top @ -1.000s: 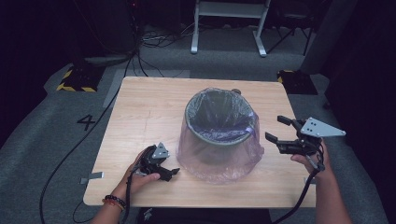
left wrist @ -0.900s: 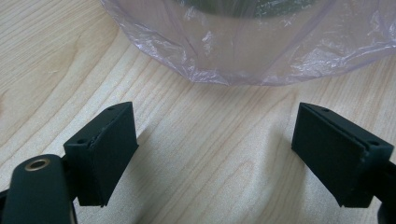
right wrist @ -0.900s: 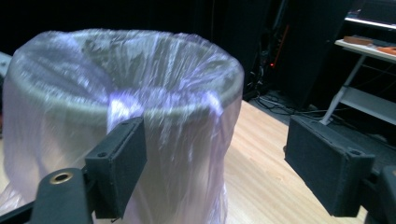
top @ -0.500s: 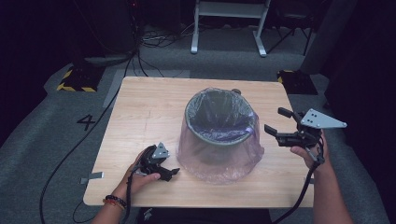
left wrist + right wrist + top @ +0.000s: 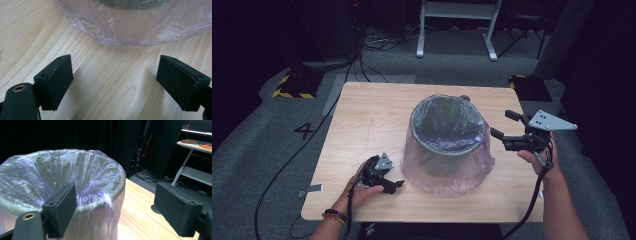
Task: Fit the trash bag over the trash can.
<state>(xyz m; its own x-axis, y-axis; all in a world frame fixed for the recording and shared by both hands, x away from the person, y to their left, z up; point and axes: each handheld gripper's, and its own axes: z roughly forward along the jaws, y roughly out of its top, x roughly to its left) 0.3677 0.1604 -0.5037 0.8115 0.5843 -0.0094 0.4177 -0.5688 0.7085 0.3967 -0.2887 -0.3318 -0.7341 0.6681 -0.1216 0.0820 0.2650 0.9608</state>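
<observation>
Our left gripper rests low on the table, its jaws well apart with nothing between them. Just ahead of its fingertips lies the loose hem of the bag, near but not touching. The bin stands upright in the middle of the table, between our two grippers, and the bag is folded over its rim and hangs down outside.

Our right gripper is also wide apart and empty. Compared with a second ago, it has lifted and come a little toward the bin, so the rim now sits just in front of its left finger. We think this prepares a grasp on the bag at the rim, while the left hand waits.
</observation>
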